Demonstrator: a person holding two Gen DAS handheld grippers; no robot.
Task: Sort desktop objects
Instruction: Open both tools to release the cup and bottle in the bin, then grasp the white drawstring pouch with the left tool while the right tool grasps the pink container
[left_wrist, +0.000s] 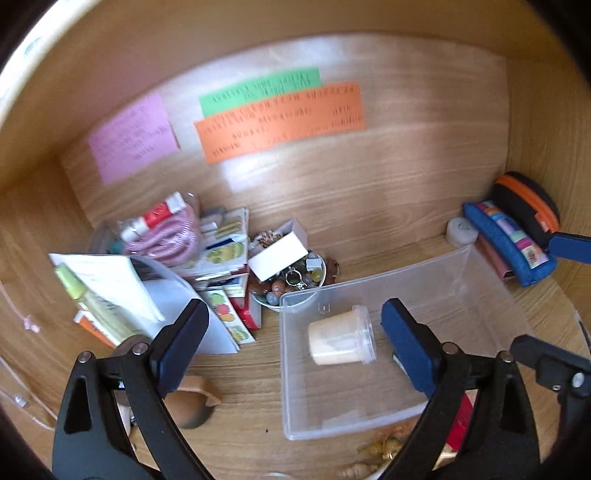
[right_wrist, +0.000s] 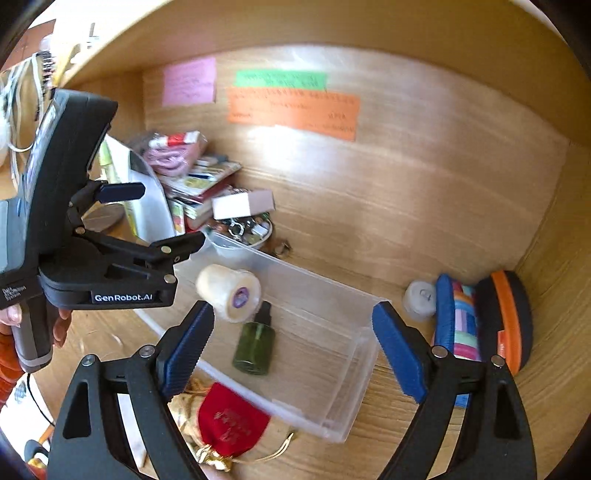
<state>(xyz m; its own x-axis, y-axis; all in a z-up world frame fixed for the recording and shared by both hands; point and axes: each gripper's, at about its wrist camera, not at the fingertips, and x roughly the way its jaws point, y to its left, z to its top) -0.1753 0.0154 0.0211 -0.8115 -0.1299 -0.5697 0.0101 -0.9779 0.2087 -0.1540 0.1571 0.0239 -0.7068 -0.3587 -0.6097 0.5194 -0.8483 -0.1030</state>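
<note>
A clear plastic bin (left_wrist: 373, 279) stands on the wooden desk inside a wooden alcove. A cream-filled jar (left_wrist: 340, 338) with a clear lid lies on its side in it. In the right wrist view the jar (right_wrist: 229, 291) is at the bin's (right_wrist: 332, 387) left end, with a small green spray bottle (right_wrist: 255, 347) lying beside it. My left gripper (left_wrist: 295, 312) hangs open above the bin, nothing between its fingers. My right gripper (right_wrist: 293, 312) is open over the bin too, and empty. The left gripper (right_wrist: 166, 214) also shows at the left of the right wrist view.
A bowl of beads (left_wrist: 291, 284) with a white box (left_wrist: 277, 254) on it sits behind the bin, beside a pile of packets and booklets (left_wrist: 221, 258). A blue pencil case (left_wrist: 509, 243), a black-and-orange case (left_wrist: 528, 206) and a white disc (left_wrist: 461, 230) fill the right corner. A red pouch (right_wrist: 231, 421) lies in front.
</note>
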